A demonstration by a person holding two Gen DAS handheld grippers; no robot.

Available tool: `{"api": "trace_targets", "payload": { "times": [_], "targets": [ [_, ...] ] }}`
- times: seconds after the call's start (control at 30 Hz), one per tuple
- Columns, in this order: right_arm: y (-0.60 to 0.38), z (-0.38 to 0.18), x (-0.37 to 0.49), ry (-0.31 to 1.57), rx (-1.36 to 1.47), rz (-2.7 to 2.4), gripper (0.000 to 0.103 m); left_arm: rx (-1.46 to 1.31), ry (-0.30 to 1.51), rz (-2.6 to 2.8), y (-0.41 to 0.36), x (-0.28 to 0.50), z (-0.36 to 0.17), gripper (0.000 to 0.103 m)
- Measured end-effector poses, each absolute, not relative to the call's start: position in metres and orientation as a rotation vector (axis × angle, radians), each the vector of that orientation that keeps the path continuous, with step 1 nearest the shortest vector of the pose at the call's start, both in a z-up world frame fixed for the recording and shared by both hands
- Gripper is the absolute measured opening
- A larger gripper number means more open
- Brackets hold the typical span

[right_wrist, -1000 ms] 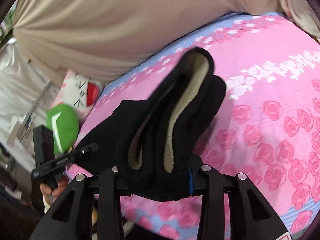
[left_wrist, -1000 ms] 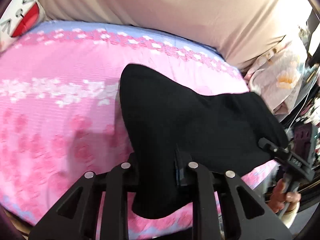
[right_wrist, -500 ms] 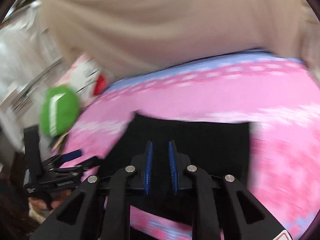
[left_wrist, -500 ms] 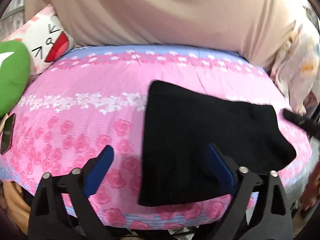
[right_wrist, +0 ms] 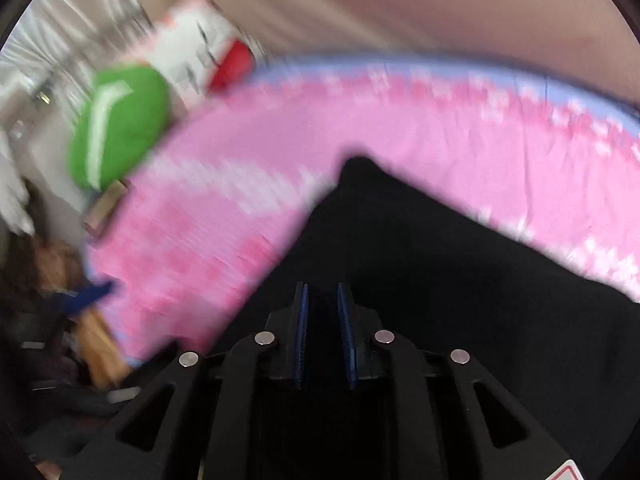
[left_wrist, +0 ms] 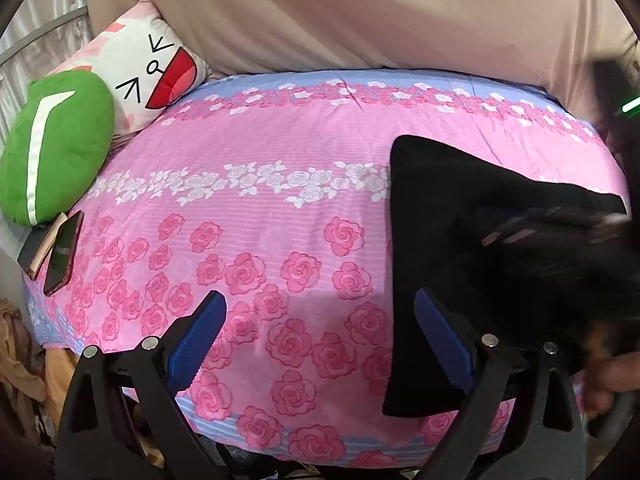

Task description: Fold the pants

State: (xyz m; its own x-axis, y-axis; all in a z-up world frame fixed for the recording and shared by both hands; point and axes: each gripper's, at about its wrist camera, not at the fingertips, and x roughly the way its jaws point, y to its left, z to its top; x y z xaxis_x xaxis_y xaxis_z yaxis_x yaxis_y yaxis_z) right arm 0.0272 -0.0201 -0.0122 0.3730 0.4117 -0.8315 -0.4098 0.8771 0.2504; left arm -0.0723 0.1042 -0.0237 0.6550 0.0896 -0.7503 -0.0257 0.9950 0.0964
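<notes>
Black pants (left_wrist: 460, 220) lie folded flat on the right part of the pink rose-print bed (left_wrist: 260, 208). My left gripper (left_wrist: 318, 300) is open and wide, over bare sheet, its right pad at the pants' left edge, nothing held. In the right wrist view, blurred by motion, my right gripper (right_wrist: 322, 292) hovers over the pants (right_wrist: 400, 248), its blue pads closing to a narrow slit; no cloth shows pinched between them. From the left wrist view the right gripper (left_wrist: 560, 220) is a dark smear across the pants, with a hand (left_wrist: 612, 376) below it.
A green plush cushion (left_wrist: 56, 148) and a white cat-face pillow (left_wrist: 148, 68) sit at the bed's far left. A dark phone (left_wrist: 60, 256) lies by the left edge. Beige fabric (left_wrist: 360, 12) rises behind the bed. Clutter sits below the bed's left edge.
Both grippers let go of the pants, which now lie flat. The left one opened wide and swung left. The right one shut and swept across over the black cloth.
</notes>
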Motion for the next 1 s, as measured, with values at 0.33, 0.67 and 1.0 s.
{"api": "trace_targets", "payload": {
  "times": [0.33,0.67,1.0],
  "targets": [
    [-0.148,0.043,-0.038,0.932,0.145,0.272,0.051,0.133,0.865,0.020,0.075,-0.071,-0.025,0.093],
    [-0.212,0.023,-0.076,0.937,0.162,0.080,0.059,0.176,0.893,-0.016,0.041,-0.063,-0.036,0.095],
    [-0.229,0.046,-0.090,0.870,0.192,0.162,0.015,0.148,0.911,-0.015,0.042,-0.061,-0.035,0.097]
  ]
}}
